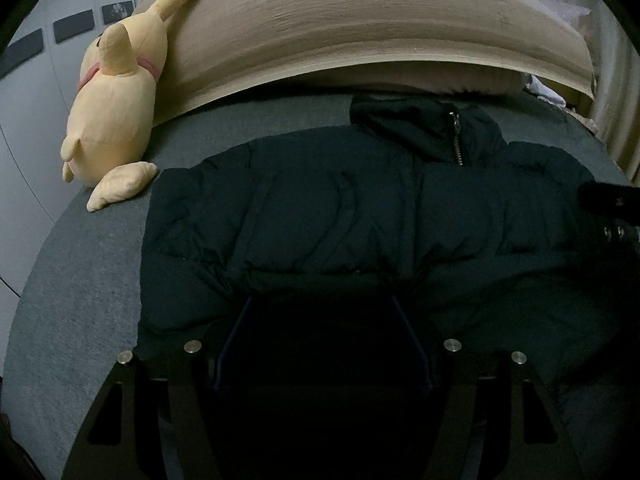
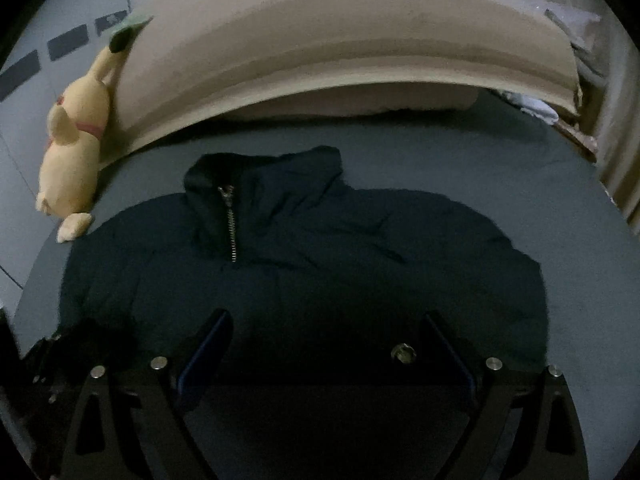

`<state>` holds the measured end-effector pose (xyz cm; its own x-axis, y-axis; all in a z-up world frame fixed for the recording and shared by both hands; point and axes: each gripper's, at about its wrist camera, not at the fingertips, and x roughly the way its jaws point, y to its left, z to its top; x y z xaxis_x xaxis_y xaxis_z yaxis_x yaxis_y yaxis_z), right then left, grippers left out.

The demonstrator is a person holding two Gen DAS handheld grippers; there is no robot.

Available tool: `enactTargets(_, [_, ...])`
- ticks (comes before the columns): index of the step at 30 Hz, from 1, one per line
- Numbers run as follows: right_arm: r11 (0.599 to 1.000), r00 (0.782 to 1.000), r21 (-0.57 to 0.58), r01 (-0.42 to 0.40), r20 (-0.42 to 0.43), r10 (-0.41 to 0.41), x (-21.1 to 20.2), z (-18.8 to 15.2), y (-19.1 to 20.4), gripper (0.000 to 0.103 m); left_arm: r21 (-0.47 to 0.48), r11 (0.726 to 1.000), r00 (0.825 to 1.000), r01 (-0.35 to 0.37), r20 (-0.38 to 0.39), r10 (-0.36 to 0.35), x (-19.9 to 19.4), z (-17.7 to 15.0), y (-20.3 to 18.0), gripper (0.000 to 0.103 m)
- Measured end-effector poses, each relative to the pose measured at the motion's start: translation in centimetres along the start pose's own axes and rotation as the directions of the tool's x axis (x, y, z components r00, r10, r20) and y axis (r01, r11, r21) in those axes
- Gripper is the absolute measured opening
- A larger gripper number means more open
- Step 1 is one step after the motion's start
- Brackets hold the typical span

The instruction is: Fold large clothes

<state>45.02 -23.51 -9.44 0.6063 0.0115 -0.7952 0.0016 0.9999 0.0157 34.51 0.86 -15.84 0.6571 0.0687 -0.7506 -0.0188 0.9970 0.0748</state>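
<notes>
dark navy puffer jacket (image 2: 304,272) on grey bed (image 2: 500,168), sleeves look tucked in, body fold left imo. left jaws (image 1: 324,304) half open over its hem, can't tell if gripping; right jaws (image 2: 324,328) wide, empty.

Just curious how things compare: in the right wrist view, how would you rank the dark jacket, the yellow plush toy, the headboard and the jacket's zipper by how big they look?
As they look in that view:
1. Headboard, spanning most of the picture's width.
2. Dark jacket; close to the headboard in apparent size, and nearer the camera, so that order is unsure.
3. Yellow plush toy.
4. Zipper, clearly smallest.
</notes>
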Motion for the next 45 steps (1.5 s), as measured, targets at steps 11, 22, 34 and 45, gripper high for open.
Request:
enactTargets(11, [0.998, 0.998, 0.063, -0.021, -0.065, 0.025, 0.6, -0.7, -2.2, 0.099, 0.000, 1.000, 1.000, 0.001, -0.015, -0.001, -1.0, 0.3, 0.4, 0.073])
enactTargets(22, [0.998, 0.998, 0.007, 0.065, -0.014, -0.065, -3.2, -7.1, -5.0, 0.100, 0.042, 0.999, 1.000, -0.021, 0.014, 0.021, -2.1, -0.9, -1.8, 0.074])
enactTargets(34, [0.991, 1.000, 0.132, -0.019, -0.018, 0.022, -4.7, -9.0, -8.4, 0.102, 0.013, 0.999, 0.999, 0.051, 0.000, -0.051, -4.0, -1.4, 0.6, 0.077])
enactTargets(45, [0.866, 0.985, 0.470, -0.171, 0.055, 0.165, -14.7, -21.7, -19.4, 0.103, -0.245, 0.965, 0.994, 0.093, -0.034, -0.104, -11.4, -11.5, 12.2, 0.077])
